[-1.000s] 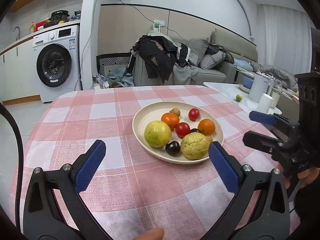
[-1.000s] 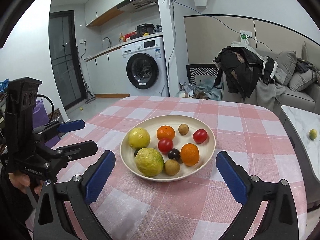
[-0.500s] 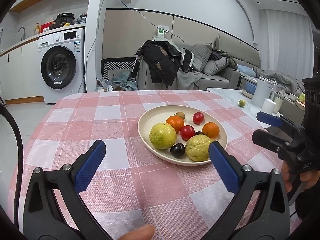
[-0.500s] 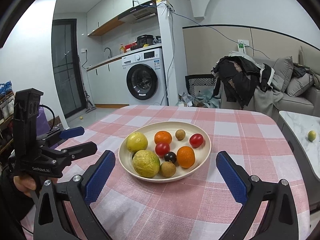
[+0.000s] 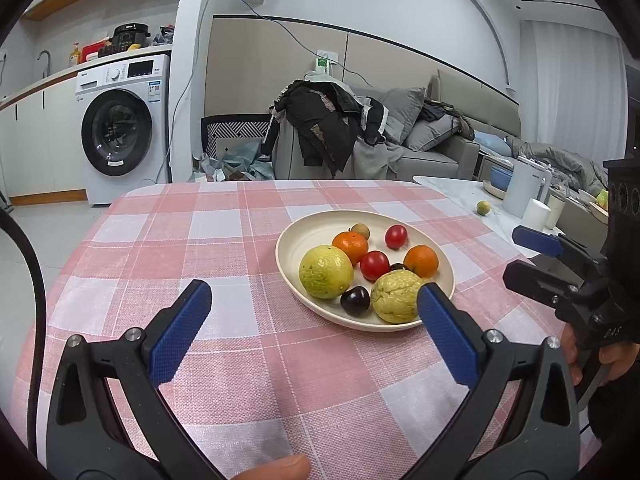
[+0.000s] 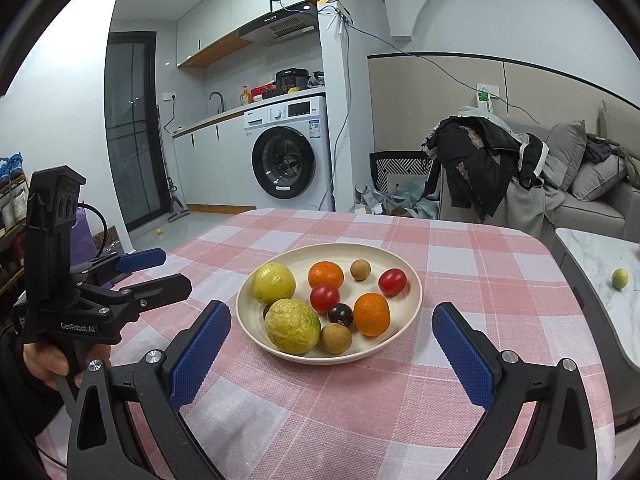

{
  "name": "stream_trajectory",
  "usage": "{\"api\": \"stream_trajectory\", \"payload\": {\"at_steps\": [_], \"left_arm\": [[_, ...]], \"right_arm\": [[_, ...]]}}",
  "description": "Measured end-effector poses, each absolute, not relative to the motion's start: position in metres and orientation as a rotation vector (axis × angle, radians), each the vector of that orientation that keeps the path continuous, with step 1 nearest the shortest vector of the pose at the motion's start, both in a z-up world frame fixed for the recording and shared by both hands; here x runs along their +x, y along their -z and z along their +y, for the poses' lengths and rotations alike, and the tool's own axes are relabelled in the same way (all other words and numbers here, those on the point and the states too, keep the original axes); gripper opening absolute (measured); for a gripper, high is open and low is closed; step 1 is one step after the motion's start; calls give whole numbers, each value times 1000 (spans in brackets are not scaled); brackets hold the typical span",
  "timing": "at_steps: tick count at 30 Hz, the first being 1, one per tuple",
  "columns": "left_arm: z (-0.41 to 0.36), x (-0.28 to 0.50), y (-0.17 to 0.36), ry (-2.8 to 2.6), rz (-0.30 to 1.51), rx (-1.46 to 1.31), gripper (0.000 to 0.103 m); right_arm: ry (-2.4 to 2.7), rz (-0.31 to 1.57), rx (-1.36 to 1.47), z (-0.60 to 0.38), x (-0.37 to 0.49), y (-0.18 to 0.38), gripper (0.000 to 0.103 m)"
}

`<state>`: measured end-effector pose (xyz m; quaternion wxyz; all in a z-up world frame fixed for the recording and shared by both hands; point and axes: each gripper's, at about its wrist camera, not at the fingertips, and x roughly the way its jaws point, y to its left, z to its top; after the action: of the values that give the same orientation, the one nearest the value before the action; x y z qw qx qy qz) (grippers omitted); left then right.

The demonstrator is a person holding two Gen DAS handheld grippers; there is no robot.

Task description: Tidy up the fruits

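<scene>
both grippers' ribbed blue jaws gape, empty; round glossy fruits (image 6: 370, 314) fill smooth cream plate (image 6: 412, 280).

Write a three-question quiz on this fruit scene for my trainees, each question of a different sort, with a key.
1. True or false: the left gripper is shut on a fruit.
2. How many red tomatoes lie on the plate? A) one B) two C) four
3. Fill in: the small dark plum lies between a tomato and an ____.

Key: 1 false, since both it and the right gripper are open and hold nothing. 2 B. 3 orange.
</scene>
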<state>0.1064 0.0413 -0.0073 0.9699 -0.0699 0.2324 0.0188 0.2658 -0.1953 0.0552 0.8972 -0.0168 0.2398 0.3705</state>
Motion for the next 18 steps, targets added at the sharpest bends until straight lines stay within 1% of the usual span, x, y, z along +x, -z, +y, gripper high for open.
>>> {"api": "stream_trajectory", "payload": {"at_steps": [18], "left_arm": [[38,104,5,-30,463,-125,103]], "right_arm": [[-767,500,-32,-196,266,-55,103]]}}
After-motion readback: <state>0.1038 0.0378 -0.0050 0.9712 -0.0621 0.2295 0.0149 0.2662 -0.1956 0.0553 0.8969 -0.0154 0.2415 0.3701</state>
